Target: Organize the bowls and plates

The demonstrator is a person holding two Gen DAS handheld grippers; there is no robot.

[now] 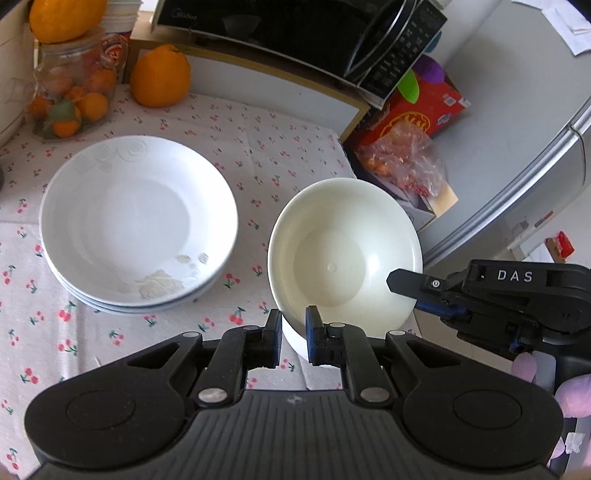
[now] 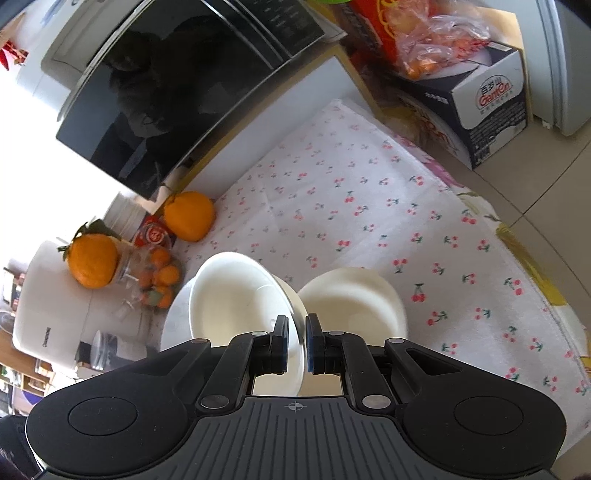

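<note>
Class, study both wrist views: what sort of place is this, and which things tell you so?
Most likely a home kitchen or dining corner: a black microwave behind a cherry-print tablecloth, stacked white plates, and loose oranges.

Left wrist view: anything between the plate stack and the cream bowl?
Nothing: in the left wrist view only bare cherry-print tablecloth separates the plate stack from the cream bowl.

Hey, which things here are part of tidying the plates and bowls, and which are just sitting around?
For the job: stack of white plates; cream bowl, gripped at its rim by the left hand-held gripper and right hand-held gripper; second bowl.

Lying about: loose orange; fruit jar; microwave; red box.
</note>
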